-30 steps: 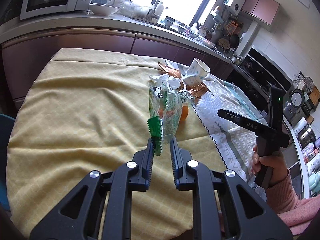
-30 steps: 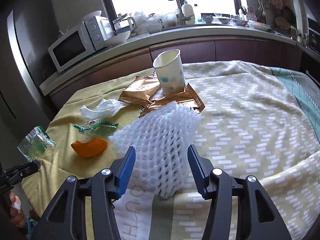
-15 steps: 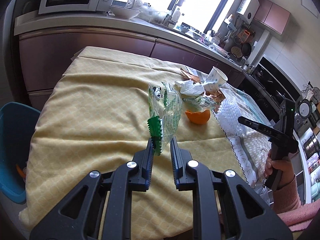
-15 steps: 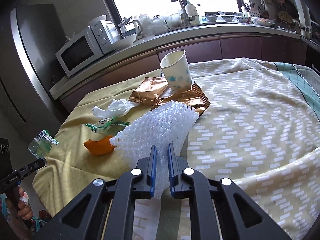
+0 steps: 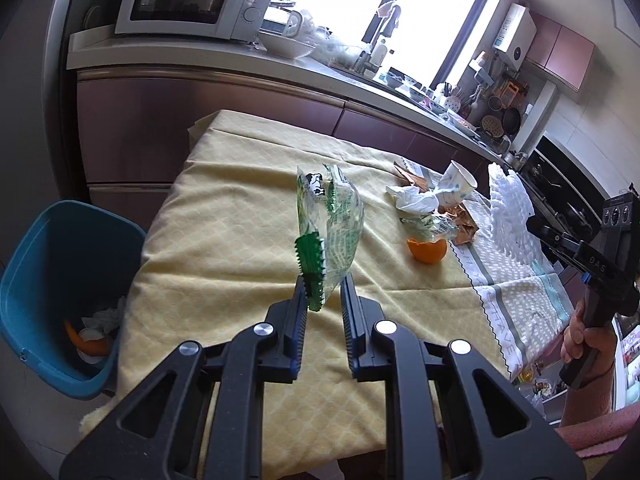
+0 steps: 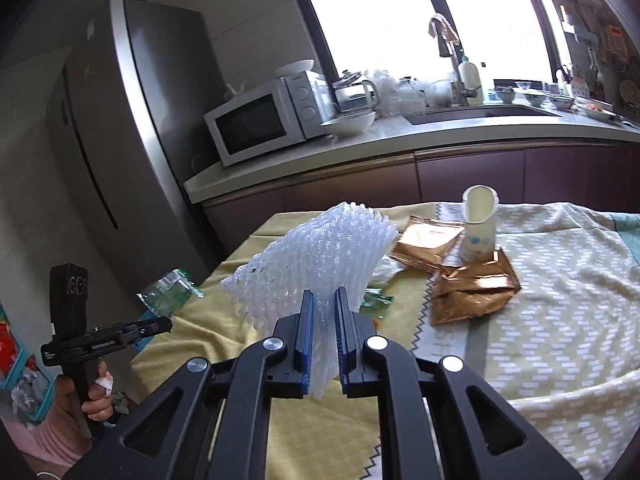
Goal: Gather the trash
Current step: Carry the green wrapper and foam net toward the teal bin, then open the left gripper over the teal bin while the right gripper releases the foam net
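My left gripper (image 5: pixel 323 280) is shut on a clear green plastic wrapper (image 5: pixel 330 224) and holds it above the yellow tablecloth (image 5: pixel 240 216), right of a blue trash bin (image 5: pixel 36 264). My right gripper (image 6: pixel 322 300) is shut on a white foam fruit net (image 6: pixel 312 256) and holds it lifted off the table; the net also shows in the left wrist view (image 5: pixel 510 216). On the table lie an orange peel (image 5: pixel 426 249), a crumpled tissue (image 5: pixel 414 200), a paper cup (image 6: pixel 478 226) and copper foil packets (image 6: pixel 472 290).
The bin holds peel and paper scraps and stands on the floor at the table's left edge. A counter with a microwave (image 5: pixel 188 2) and a sink runs behind the table. A fridge (image 6: pixel 132 128) stands at the far left.
My right gripper closed on the foam net and lifted it off the table. My left gripper carried the wrapper leftward, and the blue bin came into view.
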